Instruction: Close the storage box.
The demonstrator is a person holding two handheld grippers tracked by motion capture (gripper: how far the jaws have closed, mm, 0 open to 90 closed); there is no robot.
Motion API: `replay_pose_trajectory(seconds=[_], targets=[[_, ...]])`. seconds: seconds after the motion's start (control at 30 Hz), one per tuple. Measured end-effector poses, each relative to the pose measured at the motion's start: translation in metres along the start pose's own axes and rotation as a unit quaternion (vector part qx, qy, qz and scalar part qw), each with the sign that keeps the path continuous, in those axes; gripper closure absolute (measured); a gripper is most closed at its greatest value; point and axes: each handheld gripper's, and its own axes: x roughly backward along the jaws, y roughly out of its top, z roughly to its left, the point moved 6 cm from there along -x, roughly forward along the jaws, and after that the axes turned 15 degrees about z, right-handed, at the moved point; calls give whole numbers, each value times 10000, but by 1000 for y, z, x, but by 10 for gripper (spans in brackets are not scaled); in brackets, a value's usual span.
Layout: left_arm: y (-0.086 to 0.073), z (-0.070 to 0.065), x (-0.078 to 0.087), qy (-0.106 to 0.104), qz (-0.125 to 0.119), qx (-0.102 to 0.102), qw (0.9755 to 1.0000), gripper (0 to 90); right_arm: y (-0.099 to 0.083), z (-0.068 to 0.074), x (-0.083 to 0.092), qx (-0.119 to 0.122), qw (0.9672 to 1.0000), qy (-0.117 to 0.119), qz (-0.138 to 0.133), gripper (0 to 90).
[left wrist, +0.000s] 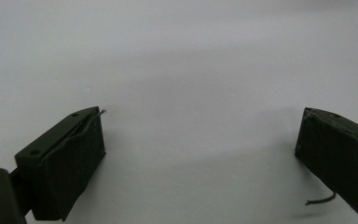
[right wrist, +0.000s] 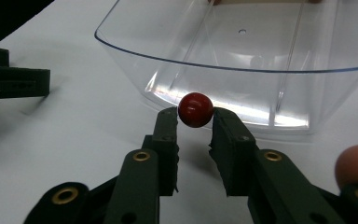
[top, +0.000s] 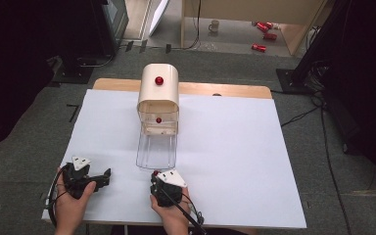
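A cream, round-topped box (top: pixel 159 95) stands at the back middle of the table, with a red knob (top: pixel 159 80) on top. Its clear plastic drawer (top: pixel 156 149) is pulled out toward me, and a small red ball (top: pixel 158 120) shows at the drawer's inner end. My right gripper (right wrist: pixel 195 117) is shut on another red ball (right wrist: pixel 195 109), held just short of the clear drawer's (right wrist: pixel 242 56) front wall. In the high view the right gripper (top: pixel 155 175) sits below that drawer. My left gripper (left wrist: pixel 200 135) hovers open over the bare white sheet. The left gripper (top: pixel 105 177) is at the front left.
A white sheet (top: pixel 235 147) covers the table, and a strip of wood (top: pixel 225 90) shows at the far edge. Behind the table, red cans (top: pixel 264 29) and a mug (top: pixel 214 25) lie on the floor. Dark equipment stands on both sides.
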Motion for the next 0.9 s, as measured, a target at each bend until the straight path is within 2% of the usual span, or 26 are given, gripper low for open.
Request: replay_pose_trajectory(seconds=[0.1,0.27,0.6,0.7,0.9], targets=[[0,0,0,0,0,-1,10000,12,0,1,-1,-53,10000,5,4,719],[0,0,0,-1,-1,0,10000,12,2,0,0,-143,9998,-117,-108,751],[0,0,0,-1,-3,1,10000,12,8,-1,4,-97,9997,-175,-173,753],[0,0,0,0,-3,3,10000,12,12,-4,6,-139,9995,-173,-225,753],[0,0,0,-1,-2,1,10000,12,24,-6,8,-53,9995,-213,-244,753]])
